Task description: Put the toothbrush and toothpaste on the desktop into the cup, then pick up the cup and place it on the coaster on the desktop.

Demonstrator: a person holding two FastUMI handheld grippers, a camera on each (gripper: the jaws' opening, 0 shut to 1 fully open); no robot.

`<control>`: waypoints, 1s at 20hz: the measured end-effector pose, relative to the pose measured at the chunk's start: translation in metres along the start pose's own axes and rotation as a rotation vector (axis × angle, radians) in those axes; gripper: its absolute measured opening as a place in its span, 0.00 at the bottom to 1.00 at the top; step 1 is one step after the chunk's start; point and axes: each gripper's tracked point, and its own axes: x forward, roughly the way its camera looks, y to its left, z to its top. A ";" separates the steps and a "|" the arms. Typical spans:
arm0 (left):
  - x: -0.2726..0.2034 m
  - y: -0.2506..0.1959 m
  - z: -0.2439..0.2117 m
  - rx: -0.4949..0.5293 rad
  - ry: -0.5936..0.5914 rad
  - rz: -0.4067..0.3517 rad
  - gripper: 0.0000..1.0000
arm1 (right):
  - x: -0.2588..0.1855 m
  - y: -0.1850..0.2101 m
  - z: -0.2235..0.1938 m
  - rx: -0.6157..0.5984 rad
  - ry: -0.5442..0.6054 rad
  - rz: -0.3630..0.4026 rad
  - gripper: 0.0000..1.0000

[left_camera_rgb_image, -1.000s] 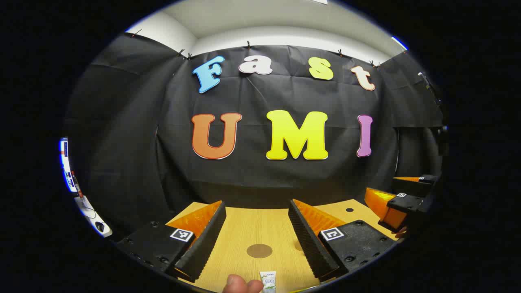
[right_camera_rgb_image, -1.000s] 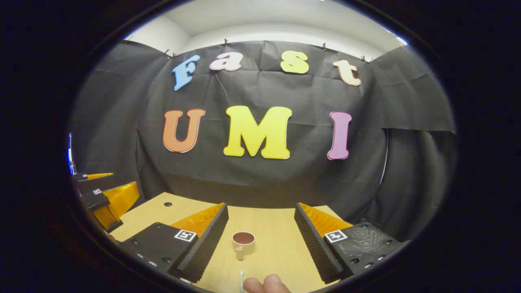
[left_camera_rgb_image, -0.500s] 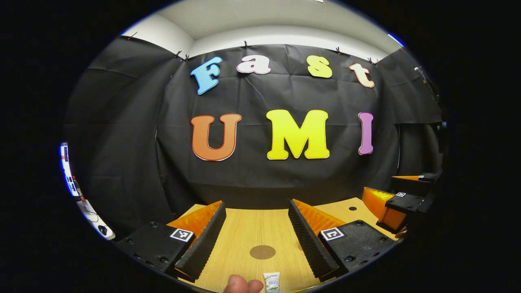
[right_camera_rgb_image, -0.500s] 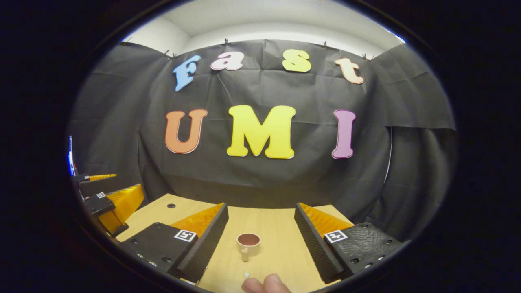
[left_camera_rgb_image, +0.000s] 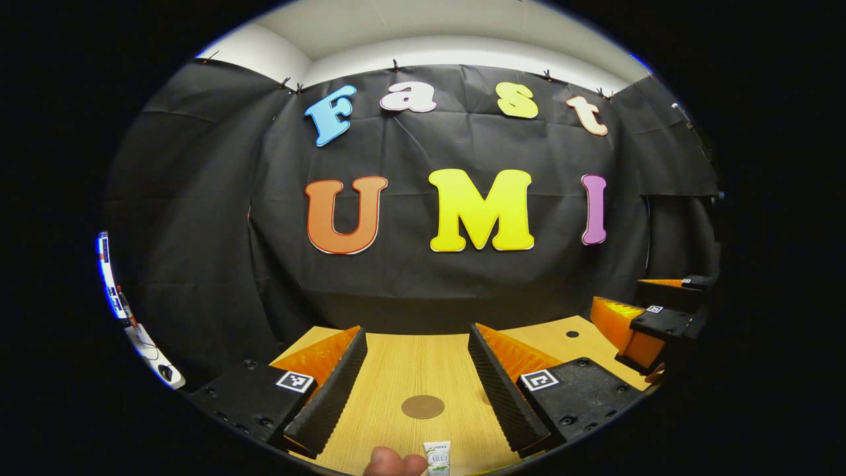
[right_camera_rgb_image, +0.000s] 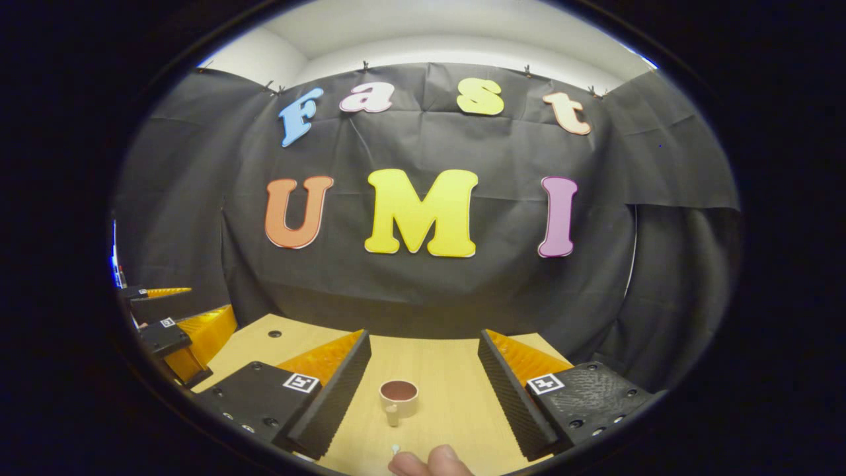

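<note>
Both cams sit low over the desk (left_camera_rgb_image: 396, 370), each riding its own gripper and looking level along its spread jaws toward the black cloth back wall (left_camera_rgb_image: 410, 277) of the booth. The left gripper view catches the right gripper (left_camera_rgb_image: 651, 317) off at its right edge, and the right gripper view has the left gripper (right_camera_rgb_image: 175, 324) at its left edge, so they're side by side facing the same way. Both views share the wooden desk and that back wall, both pretty close.
</note>
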 end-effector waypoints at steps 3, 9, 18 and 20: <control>0.003 -0.004 -0.013 -0.001 0.042 -0.006 0.98 | 0.002 -0.003 -0.007 0.002 0.017 0.002 0.98; -0.005 -0.008 -0.055 0.020 0.172 -0.021 0.98 | 0.005 -0.004 -0.036 -0.027 0.089 0.013 0.97; -0.027 -0.017 -0.139 -0.019 0.465 -0.047 0.98 | 0.001 0.000 -0.117 -0.057 0.311 0.068 0.98; -0.035 -0.022 -0.160 -0.029 0.554 -0.059 0.98 | 0.000 -0.001 -0.139 -0.058 0.380 0.068 0.98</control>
